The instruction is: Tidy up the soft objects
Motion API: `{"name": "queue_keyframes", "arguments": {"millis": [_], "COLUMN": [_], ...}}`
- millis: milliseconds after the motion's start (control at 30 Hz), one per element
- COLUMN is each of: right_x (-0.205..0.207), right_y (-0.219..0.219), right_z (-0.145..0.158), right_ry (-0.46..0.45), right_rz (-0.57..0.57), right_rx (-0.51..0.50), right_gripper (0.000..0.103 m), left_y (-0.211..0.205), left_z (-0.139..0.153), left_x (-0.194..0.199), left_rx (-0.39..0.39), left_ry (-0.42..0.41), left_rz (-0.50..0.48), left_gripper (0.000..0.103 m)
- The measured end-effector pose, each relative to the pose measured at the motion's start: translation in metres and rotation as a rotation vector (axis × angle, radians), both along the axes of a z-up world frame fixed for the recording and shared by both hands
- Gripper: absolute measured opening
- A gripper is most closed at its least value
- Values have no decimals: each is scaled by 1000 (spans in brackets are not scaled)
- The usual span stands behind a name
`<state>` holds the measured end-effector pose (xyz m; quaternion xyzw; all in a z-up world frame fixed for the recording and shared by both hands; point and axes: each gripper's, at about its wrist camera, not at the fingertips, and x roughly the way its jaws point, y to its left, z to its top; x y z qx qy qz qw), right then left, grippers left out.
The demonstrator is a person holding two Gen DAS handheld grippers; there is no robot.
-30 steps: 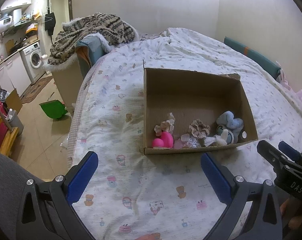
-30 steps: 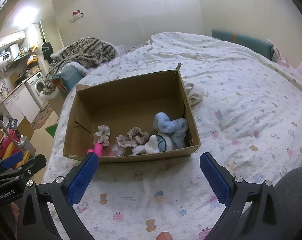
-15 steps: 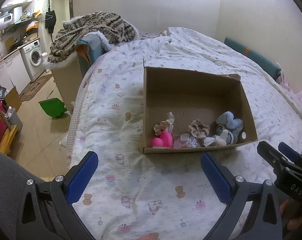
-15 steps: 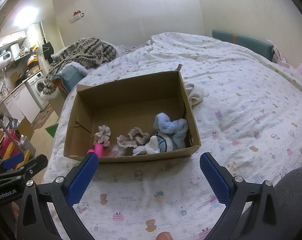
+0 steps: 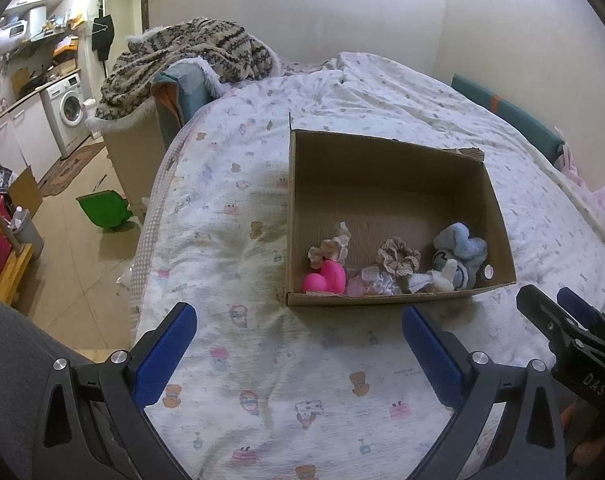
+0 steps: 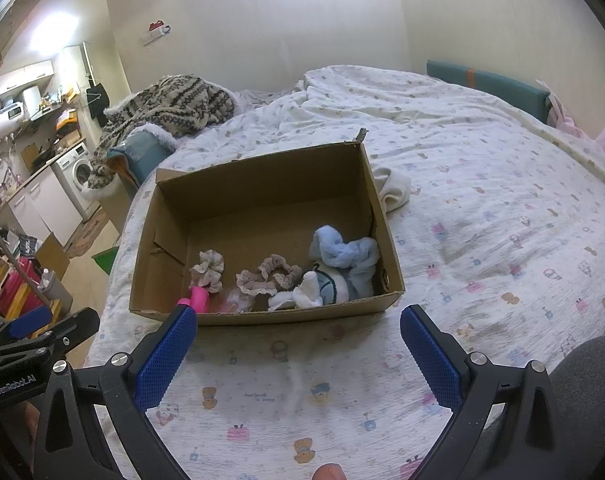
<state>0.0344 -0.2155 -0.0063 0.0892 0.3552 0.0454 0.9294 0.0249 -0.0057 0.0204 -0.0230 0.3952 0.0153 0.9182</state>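
Nearest you, the left hand-held gripper and right hand-held gripper both hang wide and empty over the printed bedspread, short of the cardboard box. Beyond them the scrunchies, pink toy and blue plush crowd the box's near wall. Farther right, a cream cloth lies outside, seemingly left to collect.

Brown box, pink toy

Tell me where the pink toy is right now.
The pink toy sits inside the cardboard box, in its near left corner, just below a beige scrunchie; the right wrist view shows only part of it.
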Motion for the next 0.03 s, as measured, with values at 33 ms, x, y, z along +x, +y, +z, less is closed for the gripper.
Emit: {"name": "queue_keyframes", "arguments": {"millis": [33], "right_x": [0], "right_y": [0], "right_z": [0], "right_ry": [0], "right_rz": [1], "right_rx": [0], "right_gripper": [103], "left_y": [0], "left_z": [0], "left_x": [0], "left_rx": [-7], "left_ry": [2], "left_rz": [-2], "left_gripper": [102]}}
